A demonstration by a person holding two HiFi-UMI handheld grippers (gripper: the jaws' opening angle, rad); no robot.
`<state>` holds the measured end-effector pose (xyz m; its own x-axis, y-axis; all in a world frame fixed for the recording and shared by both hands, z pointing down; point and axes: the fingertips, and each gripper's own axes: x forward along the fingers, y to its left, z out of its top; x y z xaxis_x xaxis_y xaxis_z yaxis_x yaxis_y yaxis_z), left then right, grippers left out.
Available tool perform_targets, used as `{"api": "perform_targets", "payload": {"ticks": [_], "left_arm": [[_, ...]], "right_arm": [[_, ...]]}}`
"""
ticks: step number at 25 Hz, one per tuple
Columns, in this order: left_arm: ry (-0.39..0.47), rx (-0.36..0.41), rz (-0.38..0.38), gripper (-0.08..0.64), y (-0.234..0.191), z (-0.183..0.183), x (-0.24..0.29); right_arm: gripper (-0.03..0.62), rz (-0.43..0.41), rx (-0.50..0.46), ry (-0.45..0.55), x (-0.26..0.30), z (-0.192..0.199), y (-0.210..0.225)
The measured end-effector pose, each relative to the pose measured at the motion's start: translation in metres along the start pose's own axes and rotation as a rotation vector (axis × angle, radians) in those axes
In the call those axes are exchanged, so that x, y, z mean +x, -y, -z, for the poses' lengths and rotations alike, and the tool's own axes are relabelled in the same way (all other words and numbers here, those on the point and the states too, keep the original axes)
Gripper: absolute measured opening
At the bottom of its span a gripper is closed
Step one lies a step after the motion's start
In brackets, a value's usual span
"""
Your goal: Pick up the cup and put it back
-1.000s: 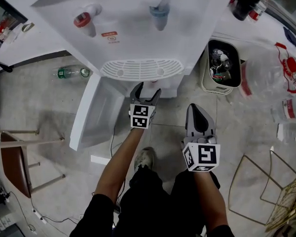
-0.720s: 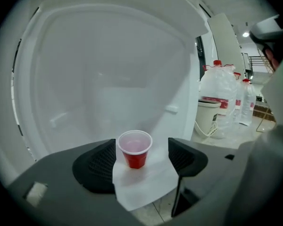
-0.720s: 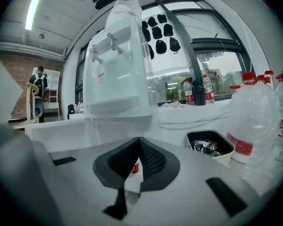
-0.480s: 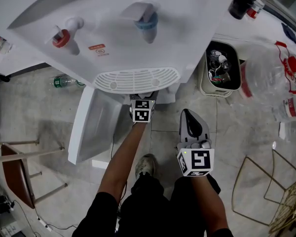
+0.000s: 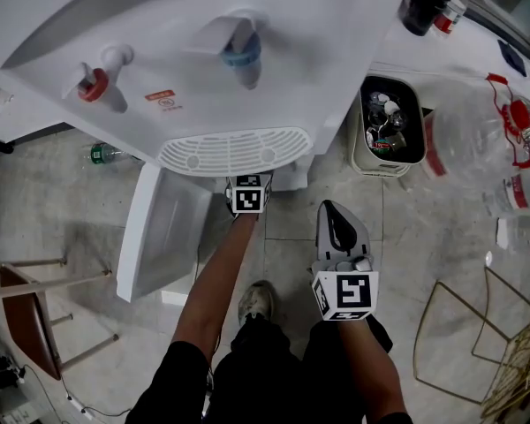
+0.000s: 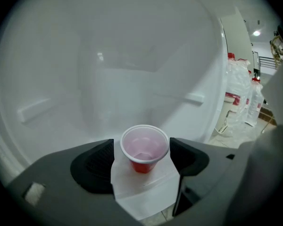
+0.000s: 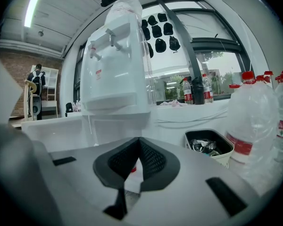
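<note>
A small red cup (image 6: 144, 145) with a pale inside stands upright on a white shelf (image 6: 141, 192) inside the water dispenser's lower cabinet. My left gripper (image 6: 141, 150) has a jaw on each side of the cup. The jaws are opening, and a narrow gap shows between each pad and the cup's rim. In the head view the left gripper's marker cube (image 5: 248, 198) sits under the drip tray (image 5: 221, 151), which hides the jaws and the cup. My right gripper (image 5: 334, 210) hangs over the floor in front of the dispenser, shut with nothing in it; its pads (image 7: 153, 159) meet at the tips.
The white water dispenser (image 5: 203, 51) fills the top of the head view, its cabinet door (image 5: 159, 237) swung open at the left. A bin of rubbish (image 5: 387, 131) and large water bottles (image 5: 495, 140) stand at the right. A chair (image 5: 22, 316) is at the left, a wire rack (image 5: 477, 343) at the right.
My left gripper has reached forward under the drip tray, so its jaws have gone out of the head view. The right gripper has stayed shut and shifted a little nearer.
</note>
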<state>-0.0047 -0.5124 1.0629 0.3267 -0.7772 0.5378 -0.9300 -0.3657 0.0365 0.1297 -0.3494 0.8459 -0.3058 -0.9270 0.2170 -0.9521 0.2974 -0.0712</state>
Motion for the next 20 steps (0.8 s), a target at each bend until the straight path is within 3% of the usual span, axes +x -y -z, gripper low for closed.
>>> {"api": "perform_targets", "payload": {"ticks": [8, 10, 20], "left_arm": [[-0.006, 0.002, 0.001, 0.347, -0.005, 0.005, 0.001], [-0.003, 0.005, -0.002, 0.316, -0.006, 0.004, 0.0], [0.049, 0.032, 0.019, 0.305, 0.005, -0.007, -0.005]], "right_arm": [[-0.006, 0.01, 0.003, -0.01, 0.001, 0.004, 0.006], [-0.005, 0.011, 0.006, -0.012, 0.002, 0.005, 0.007], [-0.006, 0.007, 0.004, -0.016, 0.001, 0.007, 0.007]]}}
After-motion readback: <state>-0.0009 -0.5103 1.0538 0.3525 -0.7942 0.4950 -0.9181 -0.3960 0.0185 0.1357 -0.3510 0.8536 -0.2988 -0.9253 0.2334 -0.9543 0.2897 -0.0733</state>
